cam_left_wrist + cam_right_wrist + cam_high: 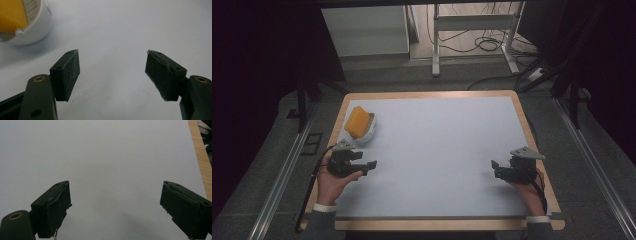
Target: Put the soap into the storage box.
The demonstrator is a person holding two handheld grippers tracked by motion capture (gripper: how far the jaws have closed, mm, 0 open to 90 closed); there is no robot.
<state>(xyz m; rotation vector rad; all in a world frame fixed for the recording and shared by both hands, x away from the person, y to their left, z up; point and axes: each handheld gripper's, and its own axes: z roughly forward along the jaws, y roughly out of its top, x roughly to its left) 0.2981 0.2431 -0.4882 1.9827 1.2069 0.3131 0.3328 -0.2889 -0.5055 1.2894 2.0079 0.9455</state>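
My left jaws [113, 71] stand wide apart, nothing between the 2 pads, only bare bench surface showing through the gap. Pads are black, flat, rubbery, edges a bit frayed and dusty. From those jaws the white bowl [37, 30] lies ahead and off to the left, near but not touching, out of line with the gap. In the high view the left gripper [362, 165] points toward bench centre while the bowl [368, 131] sits just beyond it toward the far left corner, so the coming move turns on swinging the jaws left toward it. The left hand is by far the nearer one.

Bowl: round, smooth, glossy white, plastic or ceramic, can't say which. In it a yellow sponge [357, 121], blocky, soft-looking, matte; it stands tilted with 1 end up above the rim, long axis running roughly away from me.

My right jaws [115, 210] are also wide open and hold nothing, same black pads. The right gripper [502, 170] rests low at the right edge, well apart from the bowl, pointing inward.

Bench [437, 150]: pale grey-white matte sheet, light wood border.
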